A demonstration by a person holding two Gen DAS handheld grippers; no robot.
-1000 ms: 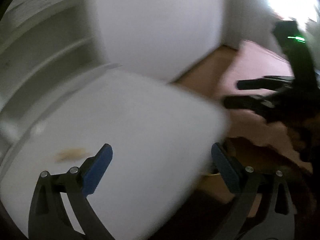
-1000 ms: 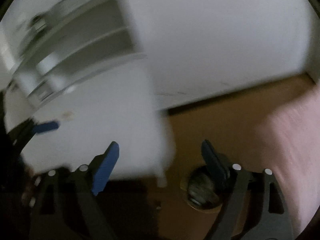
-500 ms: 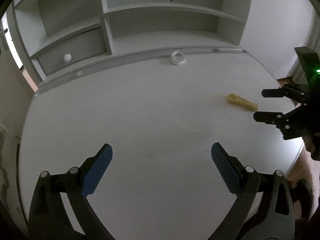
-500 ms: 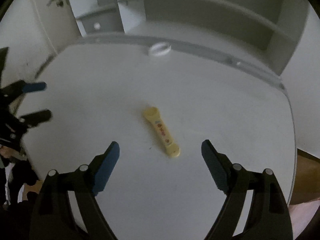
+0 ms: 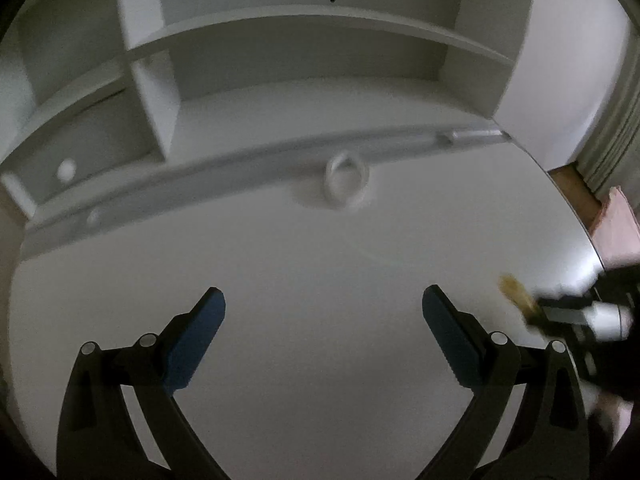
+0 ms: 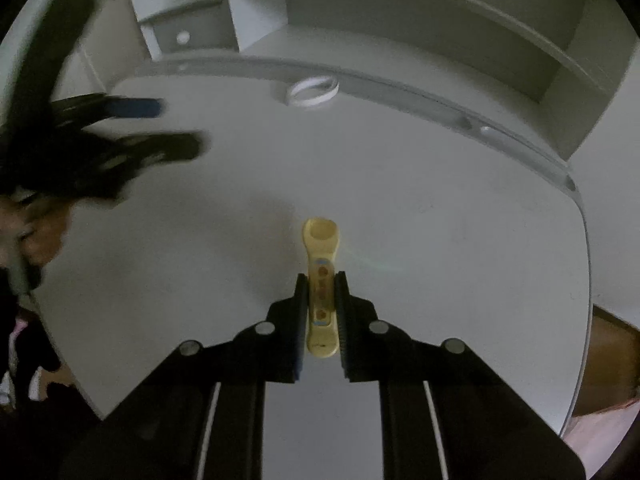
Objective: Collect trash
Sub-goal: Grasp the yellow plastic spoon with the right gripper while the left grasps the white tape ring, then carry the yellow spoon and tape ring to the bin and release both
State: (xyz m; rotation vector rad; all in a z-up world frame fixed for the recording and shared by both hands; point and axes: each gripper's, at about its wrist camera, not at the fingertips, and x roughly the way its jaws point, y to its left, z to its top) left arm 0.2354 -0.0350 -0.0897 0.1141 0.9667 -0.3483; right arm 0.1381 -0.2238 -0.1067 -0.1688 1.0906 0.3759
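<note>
The right gripper [image 6: 321,280] has its two black jaws clamped on a small yellow plastic piece [image 6: 321,240], a flat strip with a rounded, cupped end and little orange marks along its length. The cupped end sticks out ahead of the jaws, and the other end shows behind them between the arms; the piece lies low over the white desk [image 6: 460,240], though I cannot tell whether it touches the surface. Well ahead of that gripper, close to the raised ledge at the back of the desk, sits a white ring [image 6: 313,91]. Off to its left the left gripper [image 6: 168,128] hangs blurred over the desk, with its blue-padded jaws spread wide and nothing between them. Ahead of the left gripper is bare desk, then the ring, and beyond that the white shelf unit [image 5: 280,80]. The yellow piece shows only as a blur far to its right.
</note>
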